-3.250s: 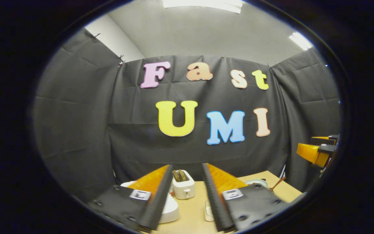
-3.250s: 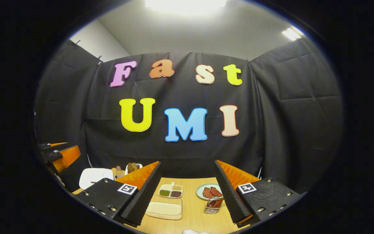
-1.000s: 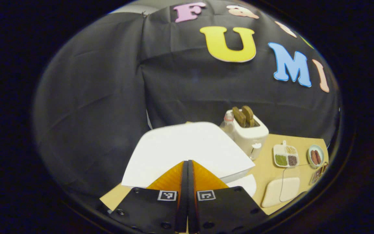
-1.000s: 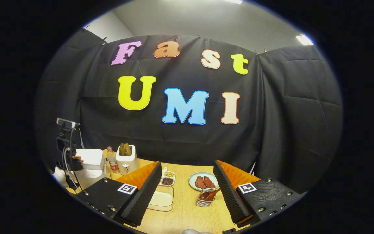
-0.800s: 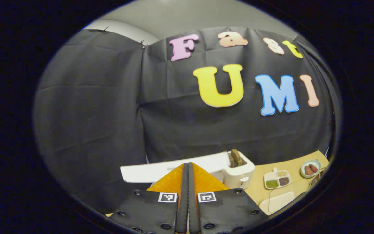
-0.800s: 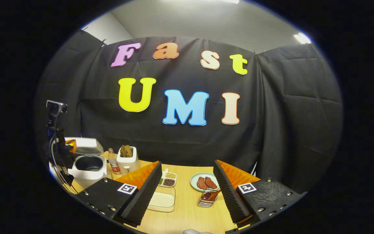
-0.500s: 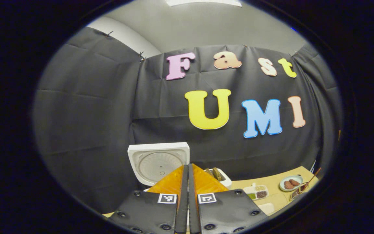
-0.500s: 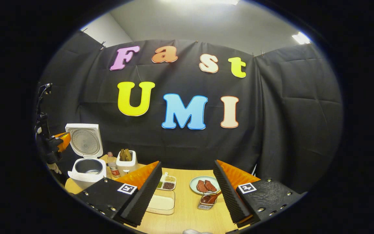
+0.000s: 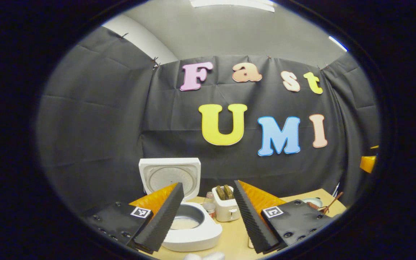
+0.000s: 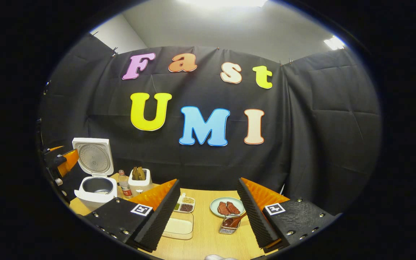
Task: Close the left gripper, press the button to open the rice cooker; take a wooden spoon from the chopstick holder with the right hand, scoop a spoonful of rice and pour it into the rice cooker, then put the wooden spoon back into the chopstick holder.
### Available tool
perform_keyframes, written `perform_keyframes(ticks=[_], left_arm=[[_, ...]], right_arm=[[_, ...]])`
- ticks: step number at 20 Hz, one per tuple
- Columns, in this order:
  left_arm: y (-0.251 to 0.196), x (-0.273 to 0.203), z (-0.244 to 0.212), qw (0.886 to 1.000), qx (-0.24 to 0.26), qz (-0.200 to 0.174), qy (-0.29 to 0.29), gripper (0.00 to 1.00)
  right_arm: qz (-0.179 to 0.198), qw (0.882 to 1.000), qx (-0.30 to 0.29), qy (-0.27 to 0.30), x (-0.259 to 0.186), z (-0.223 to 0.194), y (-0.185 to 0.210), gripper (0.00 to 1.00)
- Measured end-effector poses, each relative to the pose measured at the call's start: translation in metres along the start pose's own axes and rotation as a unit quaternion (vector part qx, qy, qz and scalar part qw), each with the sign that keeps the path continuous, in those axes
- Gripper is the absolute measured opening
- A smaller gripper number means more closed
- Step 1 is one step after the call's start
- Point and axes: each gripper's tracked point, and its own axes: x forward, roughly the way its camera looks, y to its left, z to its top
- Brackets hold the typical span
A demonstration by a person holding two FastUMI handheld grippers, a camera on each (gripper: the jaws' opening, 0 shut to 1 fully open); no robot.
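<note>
Now you are holding the left hand-held gripper (image 9: 205,213) released, its jaws spread and grasping nothing, above the white, rounded rice cooker (image 9: 193,231), whose square lid (image 9: 170,175) is standing upright with the pot open beneath it. Your right hand-held gripper (image 10: 208,213) is likewise released and empty, hovering over the pale wooden worktop (image 10: 208,238). In the right gripper view the small wire-mesh chopstick holder (image 10: 228,225) is sitting just in front of the light green round plate of reddish meat slices (image 10: 226,206), and the reddish-brown wooden spoon (image 10: 234,219) is leaning out of it toward the right finger. The clear rectangular tub of white rice (image 10: 179,224) is lying just beside the left finger, with the white divided dish of coloured grains (image 10: 184,205) behind it. The opening looks done, so the spoon is likely your next concern. You are risking a tipped holder here: it looks light, so a sideways tug on the slanted handle could drag it into the plate. You could also pinch the thin handle off-centre, letting the spoon swivel and spill rice on the long carry left to the cooker. The small clear bottle (image 10: 124,184) and the white toaster holding brown bread slices (image 10: 139,180) are standing just beside the cooker, so a wide swing could clip them. Keep the left hand-held gripper from knocking the raised lid down.
</note>
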Motion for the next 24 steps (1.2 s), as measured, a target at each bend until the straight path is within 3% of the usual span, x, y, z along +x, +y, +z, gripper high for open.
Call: perform_keyframes(ticks=[6, 14, 23, 24], left_arm=[[-0.015, -0.014, 0.005, 1.0, -0.001, -0.023, 0.004, 0.94], [-0.038, -0.033, 0.012, 0.999, -0.001, -0.048, 0.005, 0.94], [-0.064, -0.03, 0.02, 0.999, 0.0, -0.033, 0.005, 0.93], [-0.067, -0.029, 0.02, 1.0, 0.001, -0.03, 0.005, 0.99]], right_arm=[[-0.012, 1.0, 0.006, -0.001, -0.005, -0.017, -0.01, 0.97], [-0.044, 0.996, 0.055, 0.054, 0.01, -0.112, -0.056, 0.97], [-0.067, 0.979, 0.144, 0.125, 0.106, -0.219, -0.105, 0.98], [-0.071, 0.977, 0.151, 0.131, 0.119, -0.228, -0.11, 0.98]])
